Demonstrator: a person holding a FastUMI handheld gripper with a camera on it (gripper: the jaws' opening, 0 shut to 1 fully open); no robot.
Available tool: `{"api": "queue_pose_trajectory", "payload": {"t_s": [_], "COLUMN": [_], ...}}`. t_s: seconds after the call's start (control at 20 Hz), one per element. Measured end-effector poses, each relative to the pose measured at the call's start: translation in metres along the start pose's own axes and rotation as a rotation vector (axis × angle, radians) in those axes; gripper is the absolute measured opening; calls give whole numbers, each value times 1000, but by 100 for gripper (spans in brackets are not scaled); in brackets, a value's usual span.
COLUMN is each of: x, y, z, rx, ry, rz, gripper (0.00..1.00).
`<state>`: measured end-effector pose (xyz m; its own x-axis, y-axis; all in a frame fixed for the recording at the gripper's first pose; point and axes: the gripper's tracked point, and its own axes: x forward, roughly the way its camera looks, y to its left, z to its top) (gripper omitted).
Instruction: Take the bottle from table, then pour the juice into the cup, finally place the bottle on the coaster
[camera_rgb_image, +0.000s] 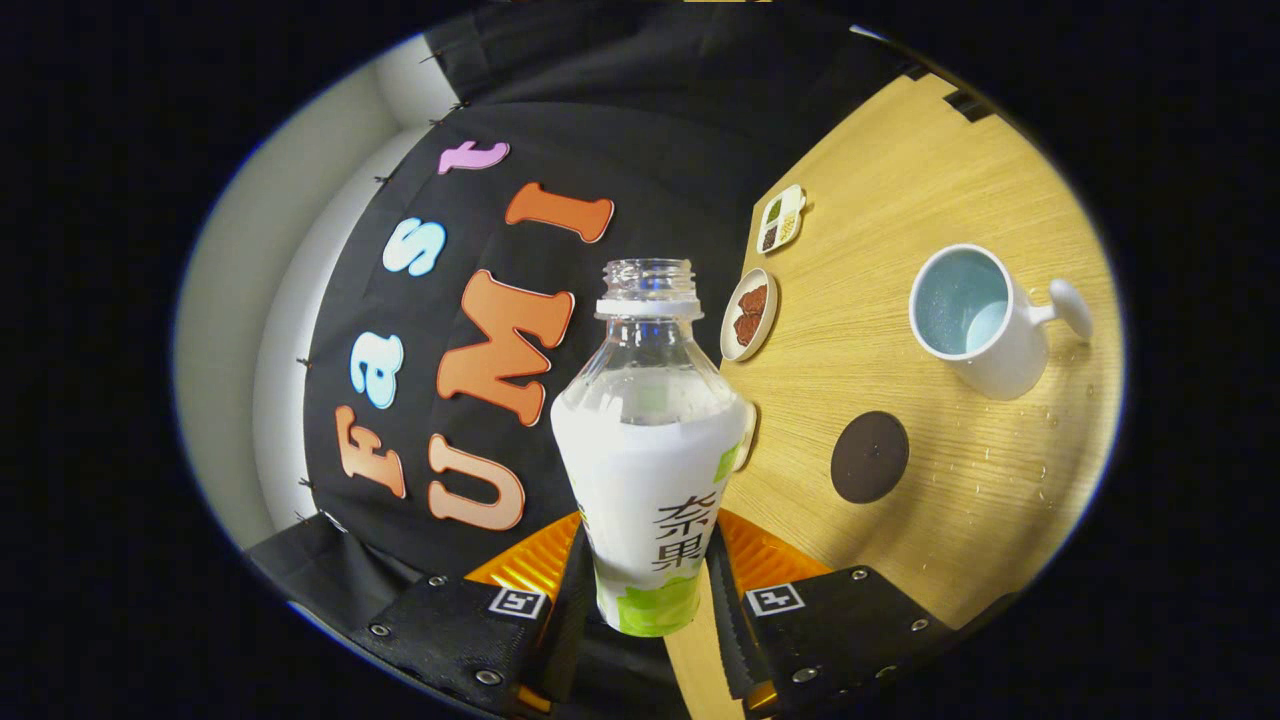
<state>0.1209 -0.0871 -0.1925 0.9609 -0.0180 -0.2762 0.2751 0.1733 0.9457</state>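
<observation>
Gripper (650, 580) at bottom centre is pinching the bottle (650, 450): both fingers press its lower body, one per side. Bottle sits centre frame, cap off, neck pointing up the frame. Whole view is rolled, so the table (950, 180) fills the right side, tilted. Cup (975, 320) is right of centre, its mouth facing the camera; coaster (870, 456) lies lower, between cup and bottle.

Risks, my read:
- Open neck, so any jerk or early tip spills short of the cup.
- Grip is low on a smooth label; bottle could slip or pivot when tilted.
- Droplets on the table near the cup, so the surface may be slick.

Hard to tell: liquid level behind the label, bottle base hidden between the fingers, how full the cup is. Two small dishes (750, 312) further back, contents unclear.
</observation>
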Motion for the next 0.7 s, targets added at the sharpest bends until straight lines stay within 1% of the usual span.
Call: {"api": "queue_pose_trajectory", "payload": {"t_s": [0.1, 0.35, 0.7], "x": [1, 5, 7], "y": [6, 1, 2], "z": [3, 6, 5], "rx": [48, 115, 234], "ry": [-4, -5, -7], "rz": [13, -7, 6], "gripper": [58, 58, 58]}}
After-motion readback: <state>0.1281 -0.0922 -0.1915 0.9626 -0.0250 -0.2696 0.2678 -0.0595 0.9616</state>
